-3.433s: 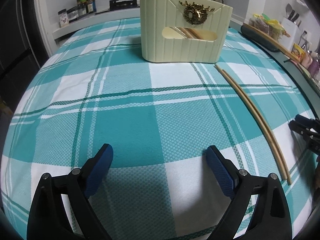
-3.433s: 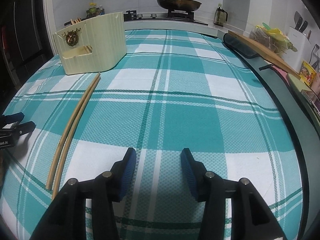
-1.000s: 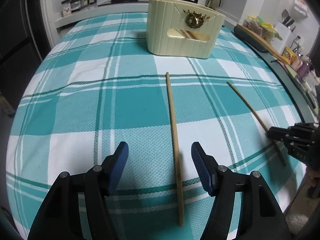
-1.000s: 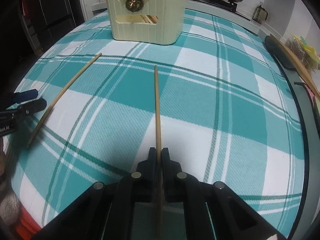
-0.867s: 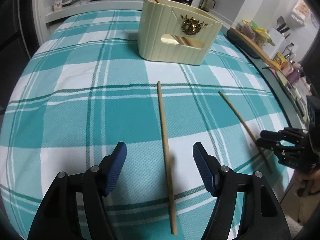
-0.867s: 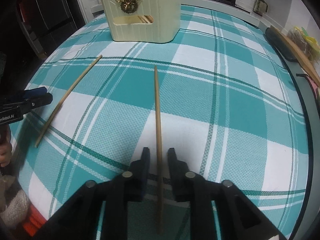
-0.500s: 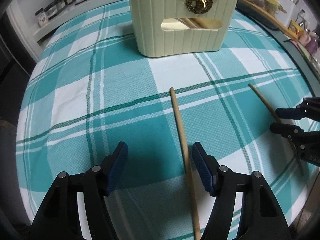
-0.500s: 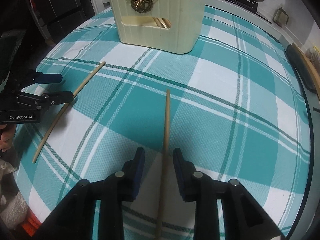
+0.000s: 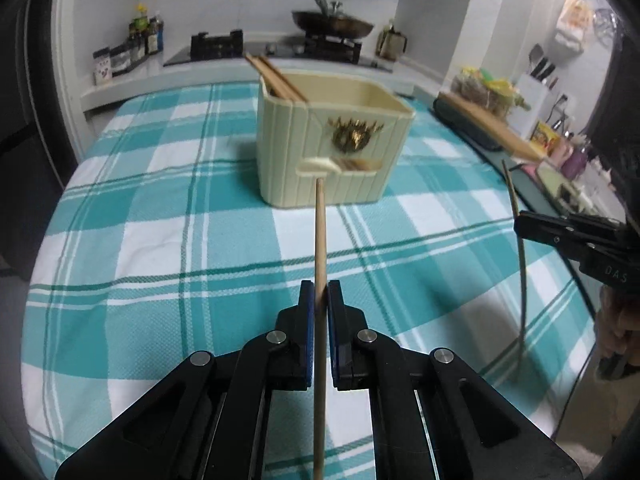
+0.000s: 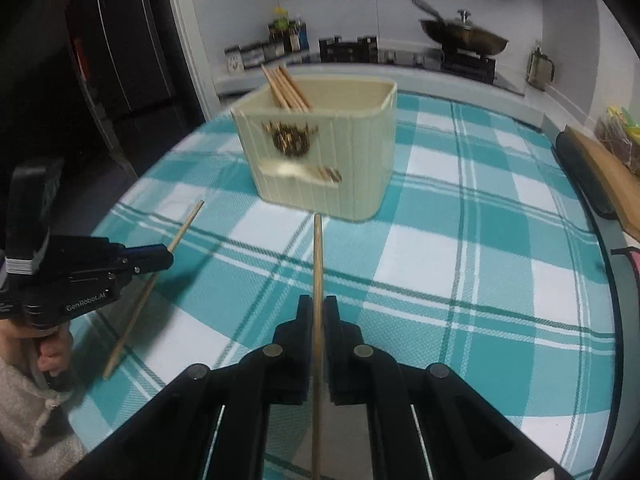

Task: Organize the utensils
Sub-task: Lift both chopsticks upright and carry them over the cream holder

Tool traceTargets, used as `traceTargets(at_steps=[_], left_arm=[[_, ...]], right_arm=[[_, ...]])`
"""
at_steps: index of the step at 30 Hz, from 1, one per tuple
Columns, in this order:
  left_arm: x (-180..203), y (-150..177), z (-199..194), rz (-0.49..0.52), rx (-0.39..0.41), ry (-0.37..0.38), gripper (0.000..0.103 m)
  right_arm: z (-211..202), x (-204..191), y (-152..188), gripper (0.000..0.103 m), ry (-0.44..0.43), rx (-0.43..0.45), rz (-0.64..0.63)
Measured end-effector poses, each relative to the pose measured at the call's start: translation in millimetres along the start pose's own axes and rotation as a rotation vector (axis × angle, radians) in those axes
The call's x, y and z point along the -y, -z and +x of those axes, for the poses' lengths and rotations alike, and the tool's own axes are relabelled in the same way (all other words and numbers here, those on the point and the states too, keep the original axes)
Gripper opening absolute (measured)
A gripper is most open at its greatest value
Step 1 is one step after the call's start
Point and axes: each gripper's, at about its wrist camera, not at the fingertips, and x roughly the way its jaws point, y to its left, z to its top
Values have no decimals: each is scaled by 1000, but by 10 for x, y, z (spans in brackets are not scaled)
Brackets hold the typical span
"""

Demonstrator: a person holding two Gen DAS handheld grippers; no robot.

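Left wrist view: the left gripper (image 9: 319, 300) is now clamped on one chopstick (image 9: 319, 240), whereas half a second ago its jaws stood apart with that chopstick lying flat on the plaid tablecloth (image 9: 140, 240). The chopstick is lifted clear of the cloth and its far tip is aimed at the cream utensil holder (image 9: 332, 140), in which other chopsticks (image 9: 276, 76) are already stood. At the right edge, the right gripper (image 9: 520, 224) is seen closed on a second chopstick (image 9: 520, 248), also raised.

Right wrist view: the right gripper (image 10: 317, 312) is closed on its chopstick (image 10: 317, 264), where shortly before the jaws were parted around it on the cloth. The tip is pointed toward the holder (image 10: 320, 144) but is not yet at its rim. At the left, the left gripper (image 10: 160, 260) is seen holding its chopstick (image 10: 152, 284) tilted above the table.

Both loose chopsticks are therefore judged picked up; the pick step is complete, and transport to the holder opening followed by insertion remains. Tip alignment over the rim is judged the critical requirement.
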Motion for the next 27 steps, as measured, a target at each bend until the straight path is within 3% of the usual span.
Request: traceTargets(at_steps=[5, 11, 21, 27], left_arm=[[46, -37, -613, -4, 158, 49, 4], [53, -63, -910, -36, 255, 59, 4], [-109, -262, -1003, -64, 263, 63, 4], [-179, -872, -1365, -81, 384, 75, 4]], right_arm=[[-645, -72, -101, 6, -30, 159, -4], [-950, -133, -153, 6, -18, 277, -4], [-939, -7, -520, 6, 25, 286, -31], [-981, 122, -999, 6, 47, 333, -48]])
